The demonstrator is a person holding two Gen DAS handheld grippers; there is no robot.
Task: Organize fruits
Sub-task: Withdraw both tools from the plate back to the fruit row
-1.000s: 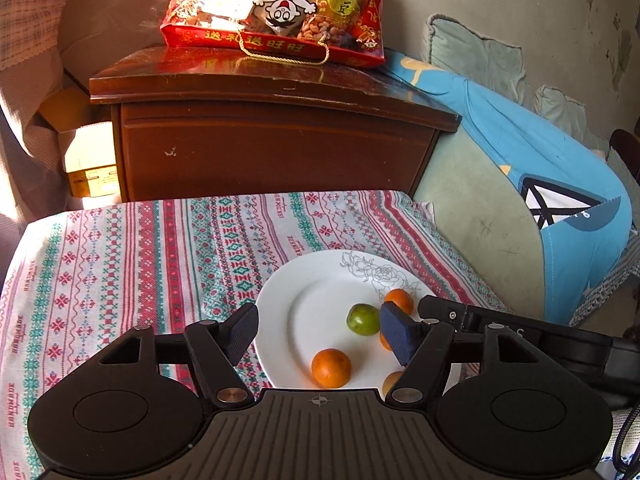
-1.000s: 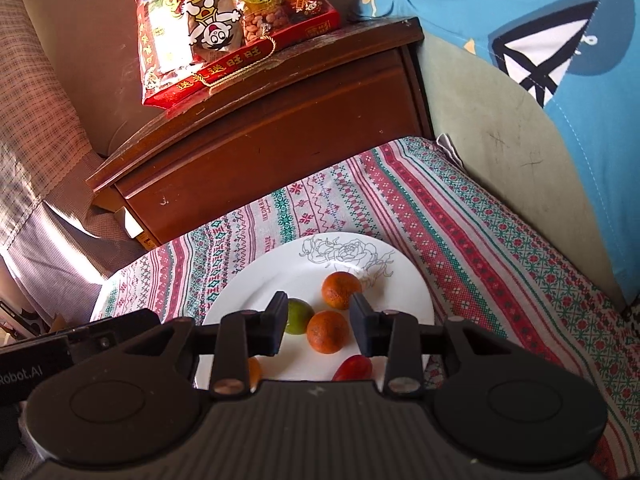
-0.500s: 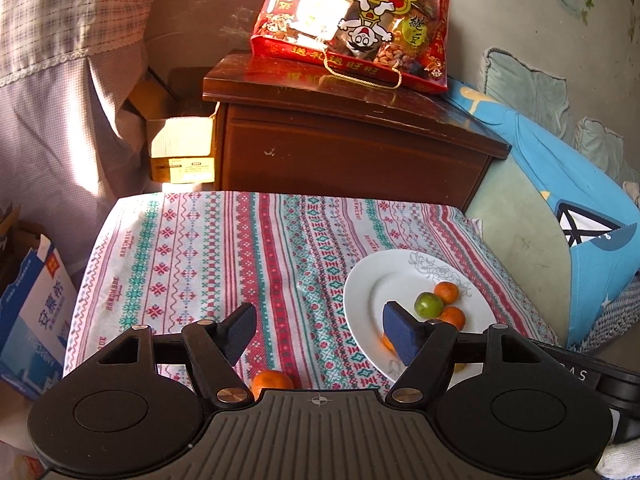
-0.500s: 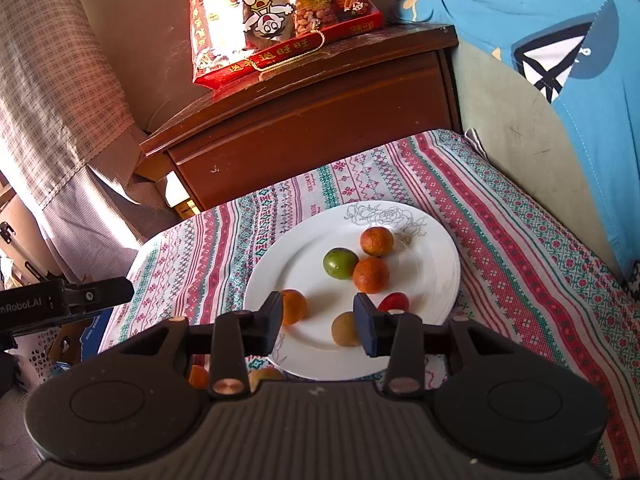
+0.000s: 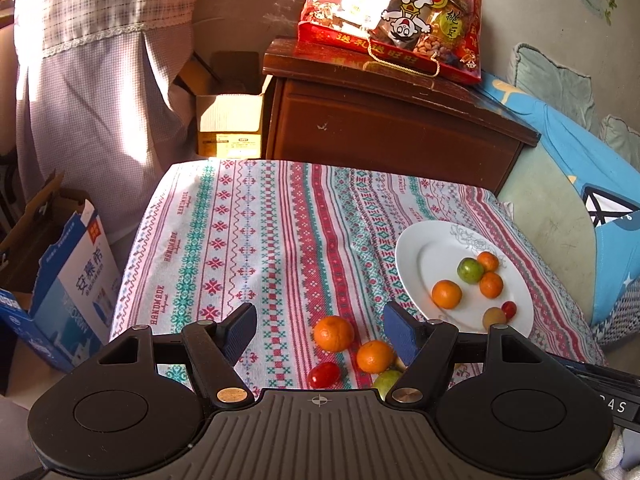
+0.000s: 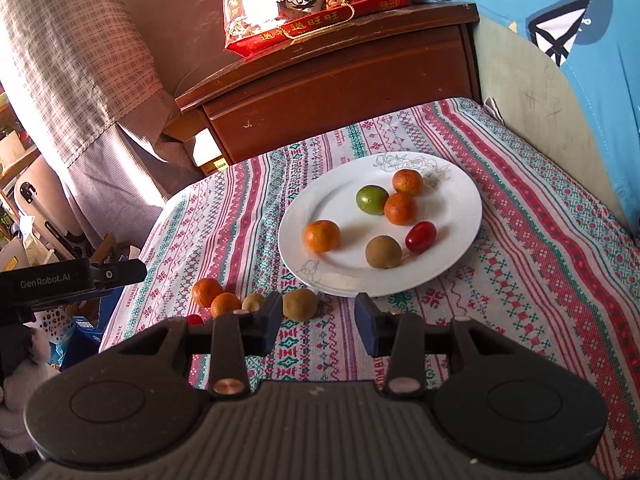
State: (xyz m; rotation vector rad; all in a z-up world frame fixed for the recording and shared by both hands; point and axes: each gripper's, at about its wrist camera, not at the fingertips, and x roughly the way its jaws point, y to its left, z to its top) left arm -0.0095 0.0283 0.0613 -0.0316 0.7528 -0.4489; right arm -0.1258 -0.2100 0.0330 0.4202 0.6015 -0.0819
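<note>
Left wrist view: left gripper (image 5: 319,327) released, jaws wide, nothing gripped. Between and under its fingers on the tabletop cloth (image 5: 224,240), woven with "HANDMADE", lie two loose oranges (image 5: 333,333), a red cherry tomato (image 5: 323,374) and a partly hidden pale green fruit (image 5: 386,382). White plate (image 5: 416,258) to the right carries three oranges, one green fruit, one brownish fruit, one small red one. Red snack bag (image 5: 390,12) with Chinese characters and a cartoon figure sits on the wooden cabinet (image 5: 384,124). Blue-white carton (image 5: 72,280) with Chinese print stands at left.

Right wrist view: right gripper (image 6: 319,322) slack, jaws partly apart, empty. A brown fruit (image 6: 300,304) lies just beyond its left finger, near the plate rim (image 6: 296,256). The other gripper's body at left reads "GenRobot.AI" (image 6: 44,279).
</note>
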